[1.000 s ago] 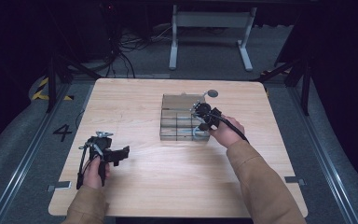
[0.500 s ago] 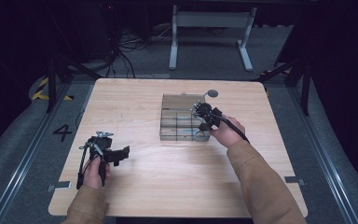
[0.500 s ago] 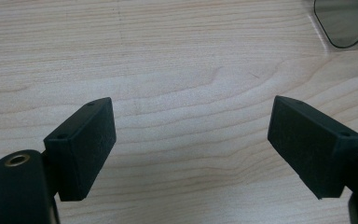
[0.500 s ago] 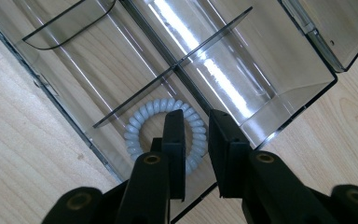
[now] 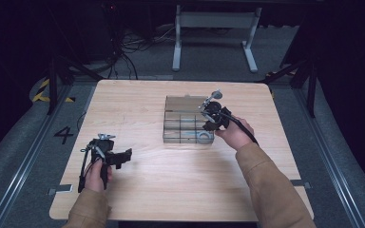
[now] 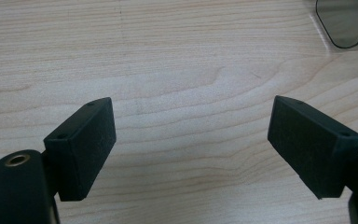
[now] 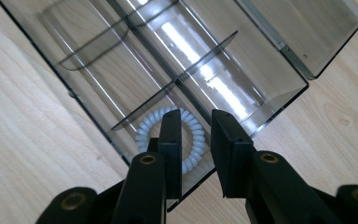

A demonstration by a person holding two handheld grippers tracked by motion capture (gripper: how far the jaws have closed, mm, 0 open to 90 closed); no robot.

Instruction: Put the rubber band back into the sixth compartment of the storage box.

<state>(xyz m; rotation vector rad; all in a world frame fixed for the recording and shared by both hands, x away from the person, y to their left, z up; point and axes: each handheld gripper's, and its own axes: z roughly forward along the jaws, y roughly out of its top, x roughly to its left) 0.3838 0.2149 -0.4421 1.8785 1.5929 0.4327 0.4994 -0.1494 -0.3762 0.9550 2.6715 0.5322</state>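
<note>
A smoky clear compartment box stands open on the wooden table, right of centre. A white spiral hair tie lies in its near right compartment. My right gripper hovers over that corner. In the right gripper view, the right gripper has its jaws a small gap apart, just having been opening; the hair tie rests on the box floor beneath them, free of the pads. My left gripper sits near the table's front left, and in its own view the left gripper is wide open over bare wood.
The box's lid lies folded back on the far side; a corner of the box shows in the left gripper view. Bare table spreads between the two hands. A metal stand and cables are on the floor behind.
The right gripper's jaws have parted slightly over the box's near right corner, leaving the hair tie in the compartment. The left hand has kept still.
</note>
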